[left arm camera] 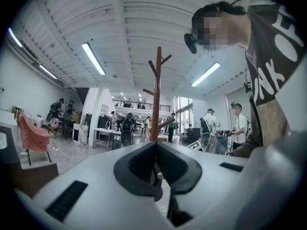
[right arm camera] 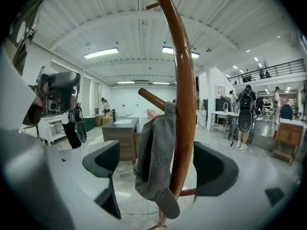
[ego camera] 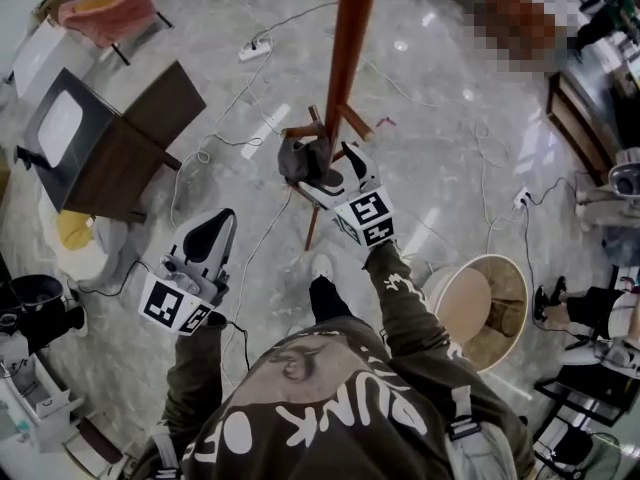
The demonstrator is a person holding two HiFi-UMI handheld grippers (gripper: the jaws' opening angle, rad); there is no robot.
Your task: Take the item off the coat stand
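Note:
A grey cap (right arm camera: 156, 157) hangs from a low peg of the brown wooden coat stand (right arm camera: 184, 95). In the head view the cap (ego camera: 300, 158) sits just left of the pole (ego camera: 350, 48). My right gripper (ego camera: 328, 173) is open at the cap. In the right gripper view, my right gripper (right arm camera: 158, 166) has its two dark pads apart, with the cap and the pole between them and neither pad pressing. My left gripper (ego camera: 216, 230) hangs lower left, away from the stand. Seen in its own view, the left gripper (left arm camera: 157, 150) has its pads together and nothing in them.
A dark wooden cabinet (ego camera: 120, 153) stands to the left and a pink chair (ego camera: 105, 8) at the far left. Cables and a power strip (ego camera: 255, 48) lie across the marble floor. A round wicker basket (ego camera: 490, 308) sits at the right. Several people stand far off.

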